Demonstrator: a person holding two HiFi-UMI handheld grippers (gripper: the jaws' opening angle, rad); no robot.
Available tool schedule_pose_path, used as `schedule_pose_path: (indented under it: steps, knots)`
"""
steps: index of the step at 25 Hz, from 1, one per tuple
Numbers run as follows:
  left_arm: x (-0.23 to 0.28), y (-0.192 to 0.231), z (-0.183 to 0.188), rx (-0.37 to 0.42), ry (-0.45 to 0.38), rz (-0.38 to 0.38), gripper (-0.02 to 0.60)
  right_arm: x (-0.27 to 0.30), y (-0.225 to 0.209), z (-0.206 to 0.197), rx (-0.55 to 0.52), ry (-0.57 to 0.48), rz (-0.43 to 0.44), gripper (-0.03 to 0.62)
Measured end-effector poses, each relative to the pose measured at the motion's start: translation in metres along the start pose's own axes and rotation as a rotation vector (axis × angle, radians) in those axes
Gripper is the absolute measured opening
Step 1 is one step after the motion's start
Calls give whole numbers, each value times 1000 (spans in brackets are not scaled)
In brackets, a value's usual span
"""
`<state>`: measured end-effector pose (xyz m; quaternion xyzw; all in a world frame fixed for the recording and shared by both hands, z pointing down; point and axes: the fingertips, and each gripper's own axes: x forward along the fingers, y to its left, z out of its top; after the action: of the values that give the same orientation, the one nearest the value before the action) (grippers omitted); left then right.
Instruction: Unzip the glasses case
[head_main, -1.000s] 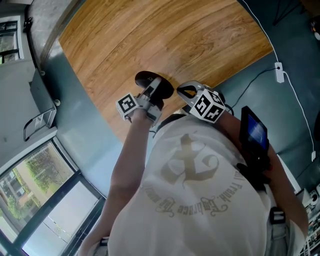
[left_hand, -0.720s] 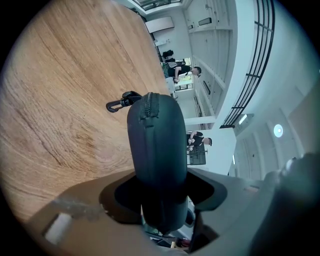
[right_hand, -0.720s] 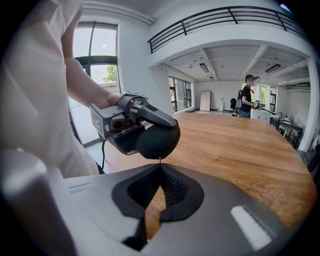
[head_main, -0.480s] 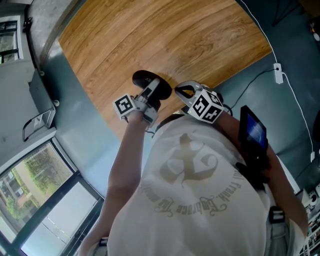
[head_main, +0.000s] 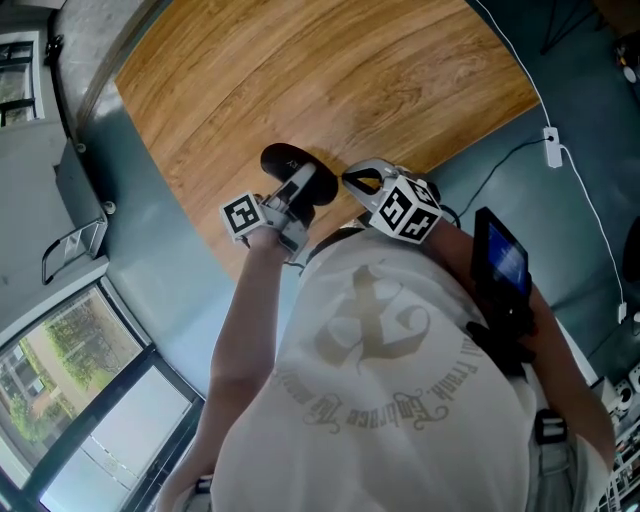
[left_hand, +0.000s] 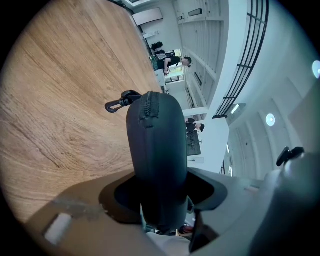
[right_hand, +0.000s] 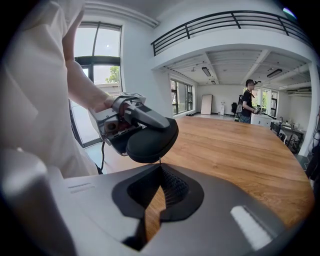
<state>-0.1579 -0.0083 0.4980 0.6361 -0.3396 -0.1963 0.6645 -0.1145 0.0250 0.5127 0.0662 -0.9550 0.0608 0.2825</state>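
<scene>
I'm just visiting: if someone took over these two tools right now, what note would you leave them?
Left hand-held gripper: shut on the glasses case, held in the air near the table edge.
Right hand-held gripper: tips together just under the case's end, seemingly pinching the thin zip pull; hard to confirm.
Done: case lifted and steadied.
Left: the zip looks closed where it shows, so draw the pull round the case to open it.
</scene>
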Motion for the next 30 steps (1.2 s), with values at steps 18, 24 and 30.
schedule_pose_path:
  steps: [18, 24, 30]
  knots:
    - [4, -15, -22, 96, 138, 0, 259, -1, -6, 7, -18, -14, -6, 6]
    - [5, -17, -26, 115, 179, 4, 259, -2, -8, 9, -31, -24, -10, 6]
    - [8, -22, -36, 163, 250, 20, 261, -7, -17, 18, -51, -55, -32, 6]
